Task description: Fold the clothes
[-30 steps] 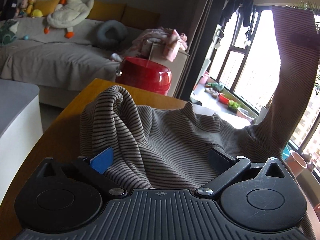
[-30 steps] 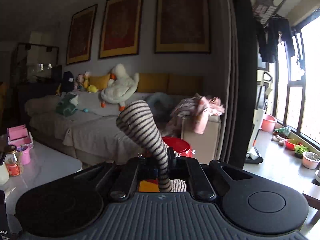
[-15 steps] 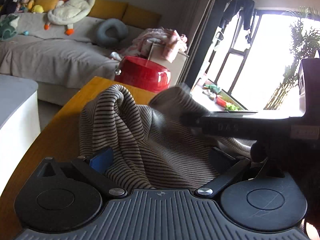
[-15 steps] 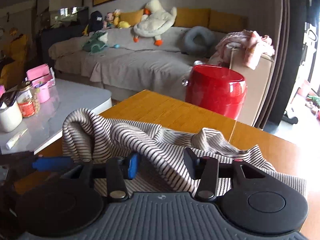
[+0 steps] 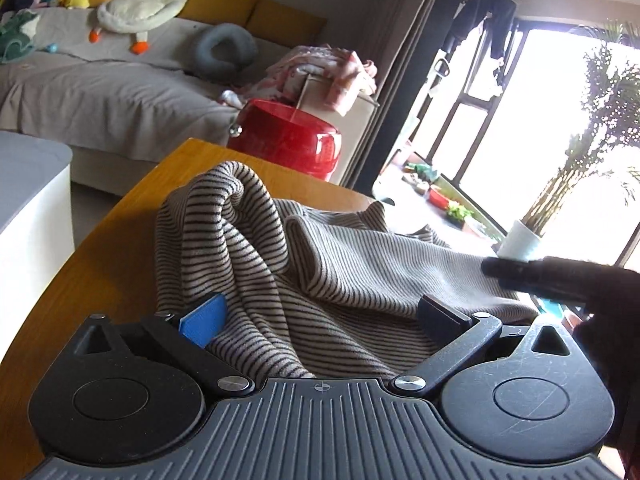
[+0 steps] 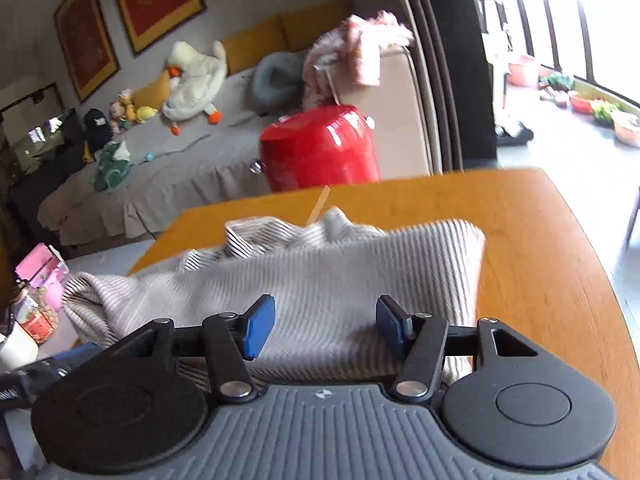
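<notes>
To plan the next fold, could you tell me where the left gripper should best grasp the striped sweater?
Probably the raised rolled hump of the striped sweater, approached from above: it stands off the wooden table, giving the open left gripper a ridge to pinch.

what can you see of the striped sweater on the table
The striped sweater is a soft ribbed knit, beige with thin dark stripes. It lies crumpled on the wooden table, not yet folded flat. One part humps up in a rounded ridge at the left, and a sleeve lies across the body toward the right. A collar edge peaks at the far side. The open left gripper and the open right gripper straddle the cloth without pinching it; whether their fingers touch it is unclear.
</notes>
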`<action>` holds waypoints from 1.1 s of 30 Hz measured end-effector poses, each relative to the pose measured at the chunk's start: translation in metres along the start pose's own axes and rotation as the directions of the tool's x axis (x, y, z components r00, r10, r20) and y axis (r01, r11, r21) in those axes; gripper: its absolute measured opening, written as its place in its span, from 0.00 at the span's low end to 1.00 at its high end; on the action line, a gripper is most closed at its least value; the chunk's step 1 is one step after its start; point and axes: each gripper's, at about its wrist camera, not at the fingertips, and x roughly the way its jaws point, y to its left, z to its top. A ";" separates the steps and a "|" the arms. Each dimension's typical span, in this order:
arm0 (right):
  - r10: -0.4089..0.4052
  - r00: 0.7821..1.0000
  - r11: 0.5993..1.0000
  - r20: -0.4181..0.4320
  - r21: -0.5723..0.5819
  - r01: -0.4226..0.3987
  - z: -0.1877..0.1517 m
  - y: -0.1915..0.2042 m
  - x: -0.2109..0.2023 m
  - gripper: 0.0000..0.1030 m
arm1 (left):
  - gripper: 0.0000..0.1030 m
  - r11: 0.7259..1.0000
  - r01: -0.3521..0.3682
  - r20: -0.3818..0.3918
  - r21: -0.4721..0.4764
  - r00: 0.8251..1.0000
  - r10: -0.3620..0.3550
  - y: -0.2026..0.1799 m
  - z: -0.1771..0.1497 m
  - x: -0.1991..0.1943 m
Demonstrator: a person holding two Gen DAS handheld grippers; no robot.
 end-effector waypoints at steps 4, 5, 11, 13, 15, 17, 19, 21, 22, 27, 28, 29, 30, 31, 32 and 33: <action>0.021 1.000 0.998 -0.009 -0.067 -0.021 -0.004 -0.006 -0.004 0.49 | 1.00 1.000 -0.015 0.001 -0.010 1.000 0.015 0.001 0.000 0.001; 0.021 1.000 0.997 -0.010 -0.079 -0.022 -0.005 -0.006 -0.005 0.49 | 1.00 1.000 -0.022 0.002 -0.012 1.000 0.022 0.001 0.000 0.001; 0.048 0.999 0.996 0.023 -0.075 -0.046 -0.010 -0.010 -0.014 0.50 | 1.00 0.996 -0.092 -0.009 -0.009 0.996 0.092 -0.006 -0.004 -0.004; 0.052 0.998 0.997 0.043 -0.052 -0.049 -0.012 -0.013 -0.019 0.50 | 1.00 0.996 -0.091 -0.026 0.016 0.995 0.092 -0.010 -0.006 -0.007; 0.030 0.997 0.999 0.065 -0.033 -0.028 -0.015 -0.015 -0.024 0.52 | 1.00 0.995 -0.086 -0.049 0.049 0.995 0.088 -0.014 -0.008 -0.010; 0.016 0.997 1.000 0.075 -0.024 -0.015 -0.017 -0.015 -0.028 0.54 | 1.00 0.992 -0.088 -0.069 0.091 0.993 0.094 -0.019 -0.004 -0.014; 0.011 0.997 1.000 0.074 -0.027 -0.009 -0.018 -0.014 -0.028 0.55 | 1.00 0.995 -0.021 -0.044 0.103 0.999 0.026 -0.027 0.004 -0.022; 0.007 0.998 0.999 0.066 -0.044 -0.004 -0.017 -0.011 -0.026 0.58 | 1.00 0.992 0.012 -0.008 0.124 1.000 -0.011 -0.038 0.016 -0.022; 0.005 0.998 0.998 0.062 -0.056 -0.002 -0.017 -0.009 -0.025 0.60 | 0.97 0.992 0.018 0.000 0.125 1.000 -0.018 -0.041 0.021 -0.020; 0.006 0.998 0.998 0.067 -0.068 -0.002 -0.018 -0.007 -0.026 0.62 | 0.62 0.999 -0.029 -0.101 0.038 0.994 0.033 -0.033 0.039 0.019; 0.007 0.997 0.998 0.071 -0.063 -0.003 -0.018 -0.007 -0.026 0.62 | 0.63 0.998 -0.047 -0.115 0.046 0.992 0.052 -0.033 0.040 0.025; 0.009 0.997 0.998 0.074 -0.058 -0.004 -0.018 -0.008 -0.027 0.62 | 0.64 0.997 -0.059 -0.138 0.050 0.988 0.066 -0.032 0.040 0.033; 0.011 0.997 0.998 0.075 -0.055 -0.006 -0.018 -0.009 -0.027 0.62 | 0.64 0.996 -0.071 -0.161 0.055 0.984 0.079 -0.032 0.040 0.040; 0.013 0.997 0.999 0.076 -0.051 -0.009 -0.018 -0.009 -0.026 0.62 | 0.64 0.995 -0.078 -0.177 0.059 0.980 0.087 -0.032 0.040 0.045; 0.015 0.997 0.999 0.076 -0.049 -0.012 -0.017 -0.010 -0.026 0.62 | 0.64 0.994 -0.085 -0.186 0.071 0.978 0.097 -0.033 0.039 0.049; 0.018 0.997 0.999 0.076 -0.048 -0.015 -0.017 -0.011 -0.026 0.63 | 0.65 0.993 -0.088 -0.189 0.082 0.977 0.102 -0.035 0.038 0.051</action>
